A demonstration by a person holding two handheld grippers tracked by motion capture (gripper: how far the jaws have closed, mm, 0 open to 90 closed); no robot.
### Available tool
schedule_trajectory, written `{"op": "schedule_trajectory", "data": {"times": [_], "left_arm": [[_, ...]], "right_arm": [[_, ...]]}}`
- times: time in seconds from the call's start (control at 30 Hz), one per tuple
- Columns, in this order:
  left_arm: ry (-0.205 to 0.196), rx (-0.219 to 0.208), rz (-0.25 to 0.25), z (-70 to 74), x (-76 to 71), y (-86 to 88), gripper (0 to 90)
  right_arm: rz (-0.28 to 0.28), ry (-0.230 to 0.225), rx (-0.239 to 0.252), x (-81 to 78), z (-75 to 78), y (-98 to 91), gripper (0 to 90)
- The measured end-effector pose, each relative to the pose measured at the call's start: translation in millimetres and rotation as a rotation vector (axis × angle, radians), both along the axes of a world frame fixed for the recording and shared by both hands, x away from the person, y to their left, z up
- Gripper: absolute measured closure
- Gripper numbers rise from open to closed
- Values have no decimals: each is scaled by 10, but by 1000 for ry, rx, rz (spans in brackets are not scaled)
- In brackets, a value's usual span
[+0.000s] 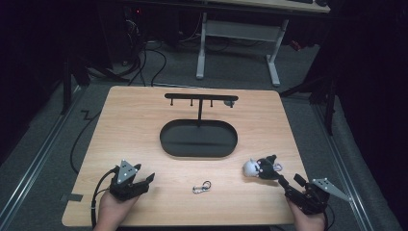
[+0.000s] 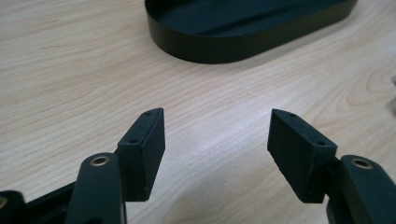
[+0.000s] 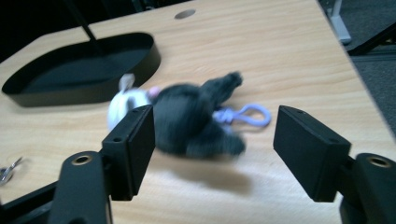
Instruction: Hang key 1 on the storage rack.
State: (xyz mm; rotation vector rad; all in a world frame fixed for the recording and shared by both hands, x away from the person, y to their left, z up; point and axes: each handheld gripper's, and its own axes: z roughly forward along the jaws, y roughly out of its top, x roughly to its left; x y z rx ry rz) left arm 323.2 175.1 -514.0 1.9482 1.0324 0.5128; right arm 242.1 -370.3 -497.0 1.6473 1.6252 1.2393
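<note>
While both claws stand apart and empty, right claw (image 3: 214, 149) faces plush toy (image 3: 187, 119), centre frame: soft, light, squashable; best pinched across its dark body.

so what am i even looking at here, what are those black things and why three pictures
A person sits at a wooden table holding a hand-held claw in each hand. The high view looks down from above: the left claw is at the bottom left, the right claw at the bottom right. The other two pictures come from cameras riding on the claws, each looking along its own two black jaws.

On the table are a black oval tray with a hanger bar on a post, a small metal clip, and a black and white plush toy with a lilac loop.

Both claws are open and hold nothing. The right claw points at the toy, which lies just beyond its jaws; the left one is over bare wood.
</note>
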Motion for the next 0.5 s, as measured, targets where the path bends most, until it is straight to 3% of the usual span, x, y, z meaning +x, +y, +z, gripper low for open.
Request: {"op": "schedule_trajectory", "data": {"times": [0.17, 0.27, 0.37, 0.5], "left_arm": [[-3, 18, -28, -21, -2, -36, 364], [-17, -18, -84, -5, -28, -39, 344], [-16, -29, -90, 23, -40, -6, 344], [13, -28, -54, 17, -22, 96, 345]], "right_arm": [[38, 10, -38, 0, -32, 101, 318], [53, 4, -49, 12, -32, 117, 315], [72, 1, -71, 18, -34, 117, 328], [91, 4, -73, 29, -39, 105, 383]]}}
